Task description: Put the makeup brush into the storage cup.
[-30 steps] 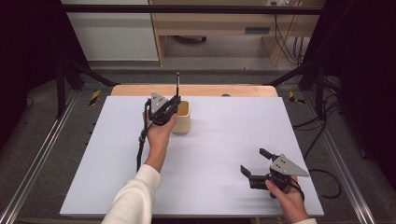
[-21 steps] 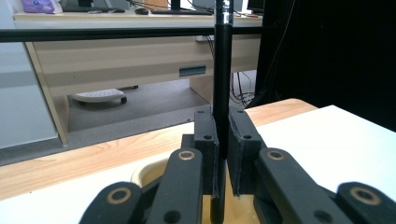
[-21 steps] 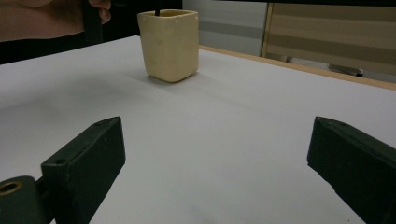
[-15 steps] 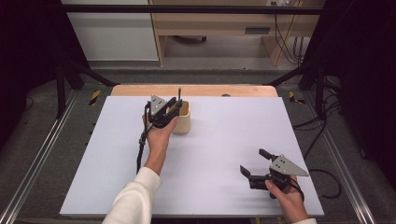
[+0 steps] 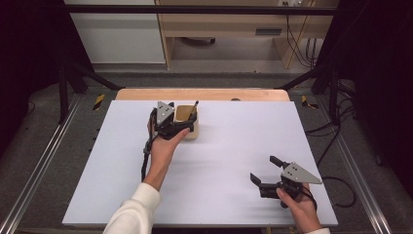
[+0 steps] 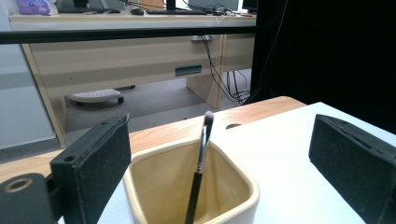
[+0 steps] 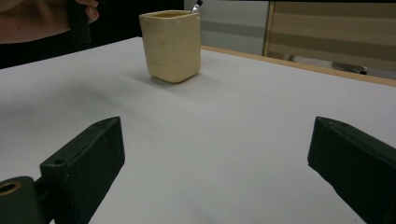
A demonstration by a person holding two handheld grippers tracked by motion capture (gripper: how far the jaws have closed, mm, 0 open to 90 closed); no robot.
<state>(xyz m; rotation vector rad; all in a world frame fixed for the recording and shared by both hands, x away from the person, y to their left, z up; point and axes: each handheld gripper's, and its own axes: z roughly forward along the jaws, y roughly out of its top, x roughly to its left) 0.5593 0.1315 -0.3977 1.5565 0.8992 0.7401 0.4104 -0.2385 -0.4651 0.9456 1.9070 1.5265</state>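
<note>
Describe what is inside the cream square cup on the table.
A thin brush with a black handle, metal ferrule and purplish tip stands in the cup, leaning against its rim. The cup's bottom and the handle's lower end are hidden, so anything else lying there cannot be seen.

You see a glossy cream ceramic cup, a matt white counter edged in wood, and matt black claw pads.

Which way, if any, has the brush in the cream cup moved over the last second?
Yes. The brush has dropped lower into the cream cup; earlier it stood well above the rim and the table's wooden edge, now its tip barely clears the rim.
</note>
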